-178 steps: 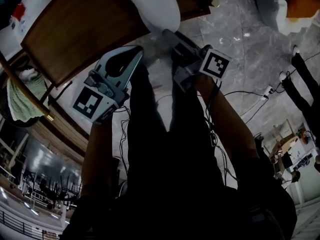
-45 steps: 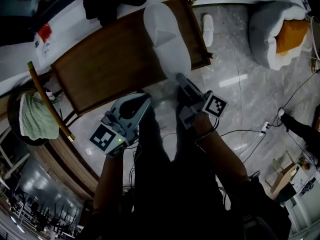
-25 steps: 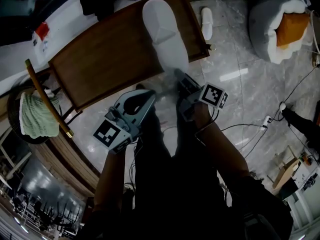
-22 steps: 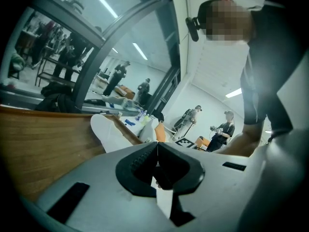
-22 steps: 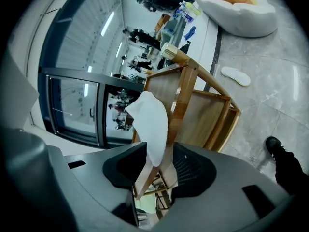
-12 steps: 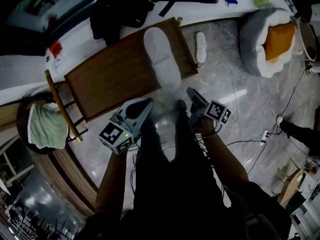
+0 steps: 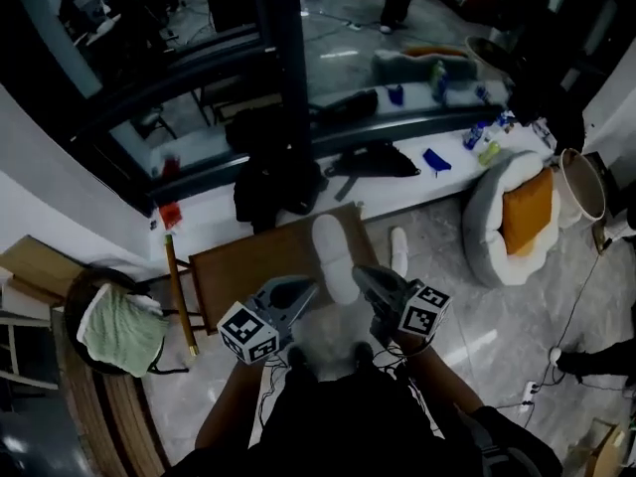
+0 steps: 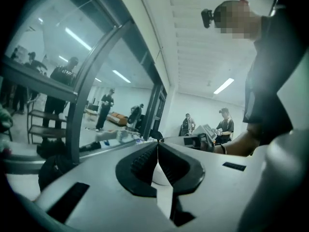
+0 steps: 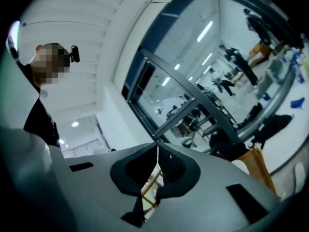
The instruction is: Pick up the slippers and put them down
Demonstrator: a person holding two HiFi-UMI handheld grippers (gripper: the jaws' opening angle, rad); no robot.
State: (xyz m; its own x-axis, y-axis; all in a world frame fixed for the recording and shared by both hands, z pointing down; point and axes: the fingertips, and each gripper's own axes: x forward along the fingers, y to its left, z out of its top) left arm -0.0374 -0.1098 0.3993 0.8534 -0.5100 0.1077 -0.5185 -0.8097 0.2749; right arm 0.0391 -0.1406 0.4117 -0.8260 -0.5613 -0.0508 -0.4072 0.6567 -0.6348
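One white slipper [image 7: 331, 256] lies lengthwise on the brown wooden table [image 7: 238, 271]. A second white slipper [image 7: 399, 251] lies on the marble floor just right of the table. Both grippers are held level in front of my body, above the table's near edge. The left gripper [image 7: 304, 288] has its jaws tip to tip [image 8: 157, 144], empty. The right gripper [image 7: 364, 274] has its jaws closing and meeting at the tips [image 9: 157, 144], with nothing between them. Both gripper views look out at a large window and people beyond, not at the slippers.
A round grey seat with an orange cushion [image 7: 519, 215] stands at the right, a pale bin [image 7: 582, 183] beside it. A green towel [image 7: 119, 331] lies on a round stand at the left, by a wooden stick [image 7: 180, 296]. Dark clothes [image 7: 280, 182] and small blue items [image 7: 435, 159] lie along the white window ledge.
Both grippers have risen well above the table and now point level. The head view has lifted to take in the window and ledge. The slipper on the table has not moved.
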